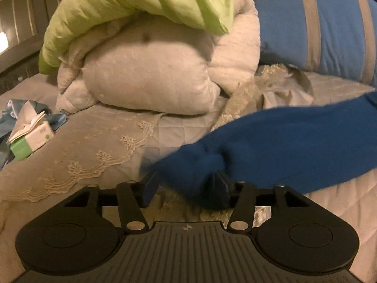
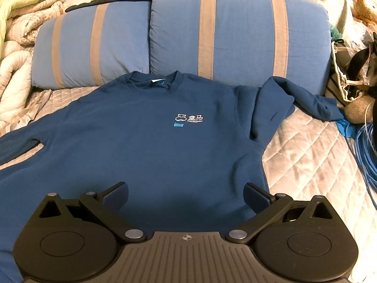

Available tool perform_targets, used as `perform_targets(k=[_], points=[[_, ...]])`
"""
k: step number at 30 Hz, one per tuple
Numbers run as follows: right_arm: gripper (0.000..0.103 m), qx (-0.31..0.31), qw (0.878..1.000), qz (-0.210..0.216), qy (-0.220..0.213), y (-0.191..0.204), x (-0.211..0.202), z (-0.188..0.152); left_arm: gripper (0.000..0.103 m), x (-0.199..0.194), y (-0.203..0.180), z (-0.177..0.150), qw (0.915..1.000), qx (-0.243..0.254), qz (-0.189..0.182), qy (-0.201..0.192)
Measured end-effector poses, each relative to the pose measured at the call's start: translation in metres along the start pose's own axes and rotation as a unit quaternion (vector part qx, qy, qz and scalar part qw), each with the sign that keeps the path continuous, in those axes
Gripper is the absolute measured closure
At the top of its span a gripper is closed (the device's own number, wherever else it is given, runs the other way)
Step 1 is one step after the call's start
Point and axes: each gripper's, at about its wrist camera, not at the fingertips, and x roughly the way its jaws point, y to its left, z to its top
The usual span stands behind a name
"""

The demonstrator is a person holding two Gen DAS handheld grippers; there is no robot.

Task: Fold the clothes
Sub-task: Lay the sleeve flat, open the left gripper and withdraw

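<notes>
A dark blue sweatshirt (image 2: 150,146) with a small white chest logo lies face up on the quilted bed (image 2: 311,155), collar toward the pillows. Its right sleeve (image 2: 306,96) is bent and crumpled near a pillow. My right gripper (image 2: 186,195) is open, hovering over the lower body of the sweatshirt, holding nothing. In the left wrist view, the left sleeve (image 1: 282,141) stretches from the right across the bed. Its end lies bunched between the fingers of my left gripper (image 1: 186,186), whose jaws stand apart around the cloth.
Two blue pillows with tan stripes (image 2: 235,30) stand at the head of the bed. A rolled white and green duvet (image 1: 146,66) lies at the left. A tissue pack (image 1: 30,136) sits at the left. Bags and a blue cable (image 2: 362,151) crowd the right edge.
</notes>
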Motion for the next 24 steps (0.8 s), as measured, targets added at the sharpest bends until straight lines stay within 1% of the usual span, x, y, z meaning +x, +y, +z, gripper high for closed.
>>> perform_targets(k=[2,3,5,7,8,10,11,13,16,17,19,22,24], points=[[0.000,0.000,1.000,-0.001,0.000,0.000,0.000,0.000,0.049,-0.018,0.002,0.009,0.9998,-0.012,-0.015,-0.006],[0.000,0.001,1.000,-0.001,-0.001,0.000,0.000,0.000,0.048,-0.031,0.001,0.016,0.9994,-0.015,-0.028,-0.013],[0.000,0.001,1.000,-0.001,0.000,0.000,0.000,0.000,0.038,-0.059,-0.006,0.029,0.9974,-0.017,-0.063,-0.030],[0.000,0.000,1.000,-0.003,0.000,0.001,0.000,0.001,0.035,-0.090,-0.016,0.041,0.9928,-0.015,-0.108,-0.050],[0.000,0.000,1.000,-0.004,0.000,0.001,0.000,0.001,0.029,-0.105,-0.022,0.047,0.9896,-0.014,-0.130,-0.060],[0.000,0.000,1.000,-0.005,0.000,0.001,0.000,0.001,0.024,-0.130,-0.036,0.055,0.9833,-0.016,-0.170,-0.064],[0.000,0.000,1.000,-0.005,-0.001,0.001,0.000,0.001,0.024,-0.142,-0.045,0.059,0.9796,-0.018,-0.190,-0.063],[0.000,0.002,1.000,-0.004,-0.001,0.001,-0.001,0.001,0.024,-0.159,-0.062,0.063,0.9692,-0.022,-0.240,-0.050],[0.000,0.005,1.000,-0.003,-0.007,-0.001,-0.002,0.000,0.024,-0.180,-0.090,0.066,0.9486,-0.018,-0.315,-0.026],[0.000,0.008,1.000,-0.001,-0.009,-0.002,-0.003,0.000,0.024,-0.186,-0.100,0.065,0.9426,-0.012,-0.333,-0.017],[0.000,0.014,1.000,0.001,-0.012,-0.005,-0.003,0.000,0.023,-0.195,-0.124,0.060,0.9306,0.008,-0.366,0.003],[0.000,0.022,1.000,0.006,-0.013,-0.008,-0.003,0.000,0.024,-0.200,-0.157,0.042,0.9137,0.047,-0.404,0.010],[0.000,0.026,0.999,0.011,-0.016,-0.009,-0.004,-0.001,0.024,-0.198,-0.174,0.029,0.9094,0.062,-0.410,0.027]])
